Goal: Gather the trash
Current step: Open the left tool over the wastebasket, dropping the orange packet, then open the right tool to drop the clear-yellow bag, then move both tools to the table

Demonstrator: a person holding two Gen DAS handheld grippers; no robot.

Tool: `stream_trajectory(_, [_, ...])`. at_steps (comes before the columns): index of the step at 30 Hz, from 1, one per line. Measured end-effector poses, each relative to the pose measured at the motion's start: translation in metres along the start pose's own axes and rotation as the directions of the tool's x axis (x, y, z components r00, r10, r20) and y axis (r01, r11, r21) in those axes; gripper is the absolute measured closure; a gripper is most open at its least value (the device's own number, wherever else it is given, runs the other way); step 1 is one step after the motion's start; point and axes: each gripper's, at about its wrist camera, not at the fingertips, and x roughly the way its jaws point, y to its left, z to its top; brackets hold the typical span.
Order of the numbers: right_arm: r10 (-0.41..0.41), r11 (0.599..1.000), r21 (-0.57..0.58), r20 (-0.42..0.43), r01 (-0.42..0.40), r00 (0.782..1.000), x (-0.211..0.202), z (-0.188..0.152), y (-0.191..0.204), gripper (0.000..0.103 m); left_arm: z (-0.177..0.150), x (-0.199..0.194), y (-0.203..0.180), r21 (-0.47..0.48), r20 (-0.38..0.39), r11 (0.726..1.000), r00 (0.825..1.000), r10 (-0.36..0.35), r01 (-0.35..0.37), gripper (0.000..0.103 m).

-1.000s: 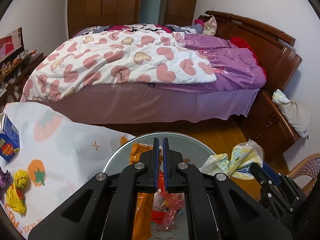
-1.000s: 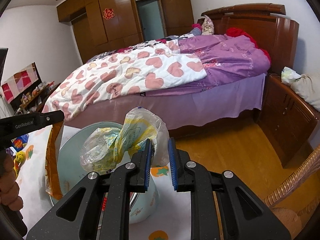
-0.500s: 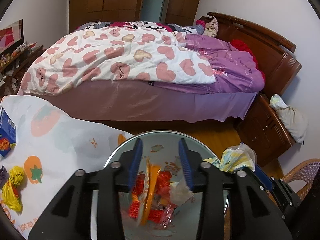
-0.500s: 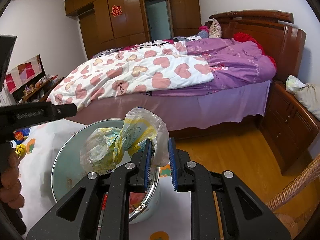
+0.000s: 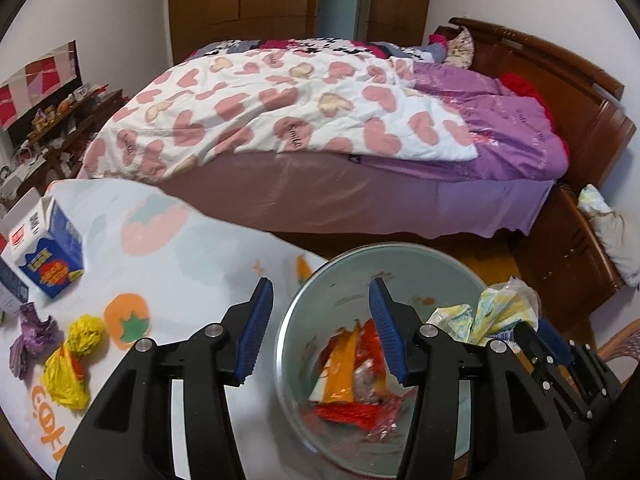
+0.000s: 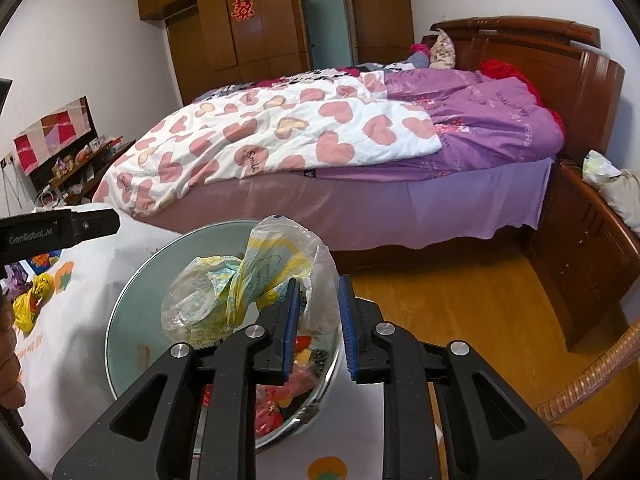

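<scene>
The left gripper (image 5: 318, 328) hangs over the bin (image 5: 332, 280), its jaws half open after just spreading apart, with nothing between the blue pads; an orange wrapper (image 5: 340, 364) lies below them inside the bin, on red and clear scraps. The bin stands at the table's (image 5: 200, 248) edge nearest the bed (image 5: 320, 120).

The right gripper (image 6: 318, 322) is over the bin's right rim. A crumpled clear bag (image 6: 256, 280) with yellow print sits between its pads, bulging up and left over the bin mouth; the jaws stand narrowly apart, and whether the pads press the plastic I cannot tell. In the left wrist view the same bag shows beside the bin's right rim, in front of the right gripper's fingers (image 5: 552, 340).

On the table's left part more trash waits: a yellow wrapper (image 5: 68, 364) with a yellow ball of paper touching it, a purple wrapper (image 5: 32, 332) just left of these, and a blue-and-white carton (image 5: 46, 252) farther toward the left edge. The left gripper's own arm stands between the bin and these pieces.

Beyond the table the bed carries a heart-print quilt (image 5: 280, 120). A wicker chair (image 6: 592, 384) stands at the right, and a nightstand (image 6: 588, 248) holds cloth bundles.
</scene>
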Motion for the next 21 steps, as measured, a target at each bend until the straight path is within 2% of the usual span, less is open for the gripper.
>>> stream_trajectory(2, [0.003,1.000,-0.004,-0.003,-0.003,1.000,0.001,-0.001,0.003,0.079,-0.001,-0.002,0.005,-0.007,-0.002,1.000,1.000,0.012,-0.012,0.050])
stream_trajectory(4, [0.009,1.000,-0.005,-0.002,-0.009,1.000,0.000,-0.001,0.006,0.069,-0.002,-0.004,0.009,-0.012,0.000,1.000,1.000,0.025,-0.025,0.046])
stream_trajectory(9, [-0.001,1.000,-0.002,0.017,0.001,1.000,-0.009,0.002,0.009,0.068,-0.006,-0.011,0.010,0.010,0.011,0.998,0.998,0.062,-0.063,0.043])
stream_trajectory(12, [-0.009,1.000,-0.003,0.033,0.009,0.999,-0.017,0.005,0.011,0.063,-0.009,-0.016,0.014,0.001,0.010,0.998,0.997,0.071,-0.071,0.036])
stream_trajectory(14, [-0.010,1.000,-0.009,0.037,0.011,0.999,-0.021,0.005,0.014,0.059,-0.011,-0.020,0.018,-0.002,0.013,0.996,0.996,0.085,-0.085,0.035])
stream_trajectory(18, [-0.036,0.999,-0.032,0.043,0.038,0.998,-0.029,0.003,0.025,0.035,-0.020,-0.030,0.027,-0.006,0.015,0.994,0.994,0.105,-0.105,0.035])
stream_trajectory(21, [-0.041,0.998,-0.041,0.053,0.044,0.998,-0.036,0.003,0.032,0.033,-0.026,-0.036,0.036,-0.018,0.010,0.992,0.992,0.124,-0.123,0.035])
